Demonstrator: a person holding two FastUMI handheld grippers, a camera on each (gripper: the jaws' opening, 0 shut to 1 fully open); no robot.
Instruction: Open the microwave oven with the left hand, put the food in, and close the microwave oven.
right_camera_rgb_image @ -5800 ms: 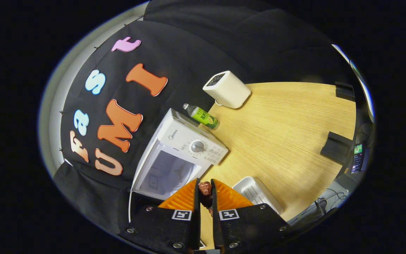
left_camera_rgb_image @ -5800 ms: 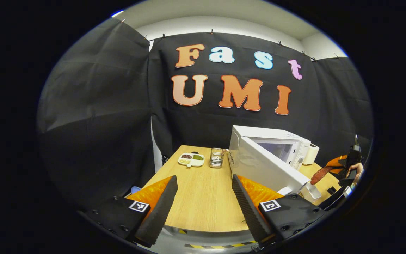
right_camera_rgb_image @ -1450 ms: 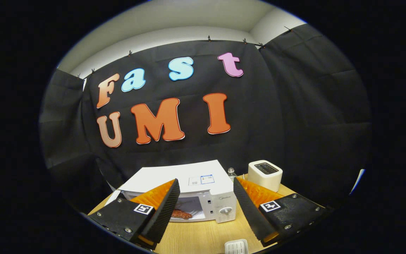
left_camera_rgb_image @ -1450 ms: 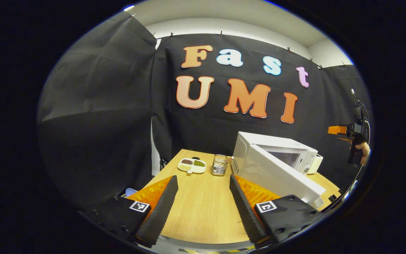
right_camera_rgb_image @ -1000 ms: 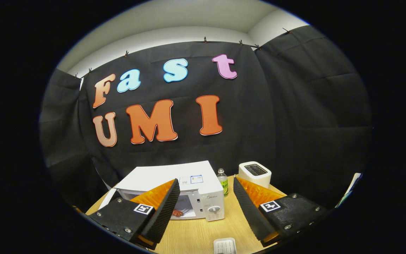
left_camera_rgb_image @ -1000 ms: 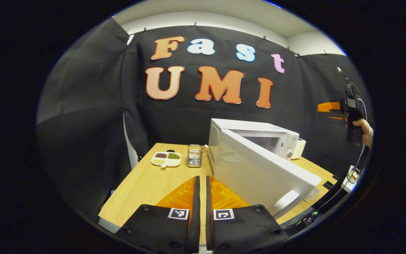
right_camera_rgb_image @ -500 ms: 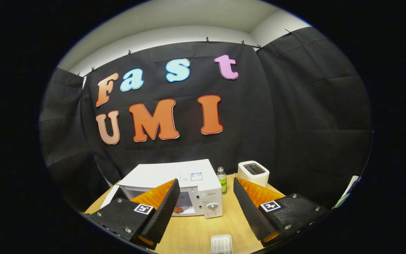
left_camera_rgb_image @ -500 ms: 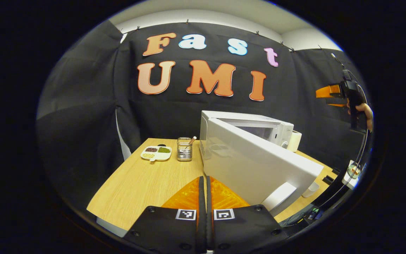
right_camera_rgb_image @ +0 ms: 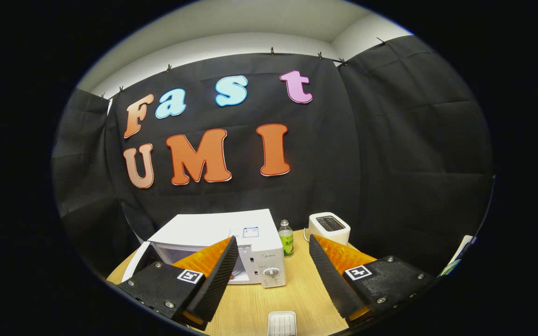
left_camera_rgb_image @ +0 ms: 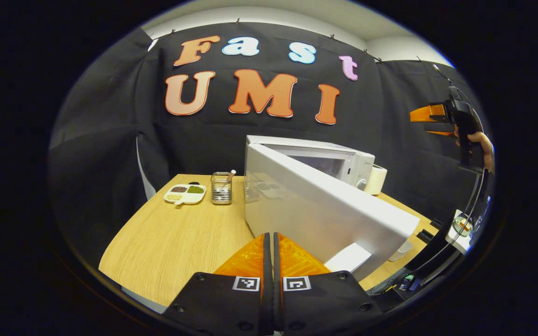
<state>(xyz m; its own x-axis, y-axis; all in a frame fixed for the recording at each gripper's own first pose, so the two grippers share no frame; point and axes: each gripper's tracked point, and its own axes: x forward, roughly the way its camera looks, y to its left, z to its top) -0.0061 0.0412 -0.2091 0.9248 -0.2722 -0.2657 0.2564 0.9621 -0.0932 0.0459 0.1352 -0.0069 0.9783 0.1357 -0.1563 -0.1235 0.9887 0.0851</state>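
The white microwave [left_camera_rgb_image: 315,151] stands on the wooden table [left_camera_rgb_image: 171,242] with its door [left_camera_rgb_image: 325,214] swung out toward me. My left gripper [left_camera_rgb_image: 269,235] is shut with nothing in it, its tips close to the door's outer face, left of the handle [left_camera_rgb_image: 348,258]. Whether they touch the door I cannot tell. My right gripper [right_camera_rgb_image: 271,247] is open and empty, held back above the table in front of the microwave [right_camera_rgb_image: 217,228]. Its left finger [right_camera_rgb_image: 217,273] hides most of the oven's inside. Up at the right of the left gripper view, a hand [left_camera_rgb_image: 484,149] holds the right gripper [left_camera_rgb_image: 430,120].
A sectioned dish of grains [left_camera_rgb_image: 185,193] and a wire utensil holder [left_camera_rgb_image: 221,188] sit at the table's far left. Right of the microwave stand a green bottle [right_camera_rgb_image: 286,245] and a white toaster [right_camera_rgb_image: 329,227]. A small white tray [right_camera_rgb_image: 282,323] lies near the front edge.
My right gripper let go of the food in the microwave and drew back, open. My left gripper shut and moved closer to the open door.
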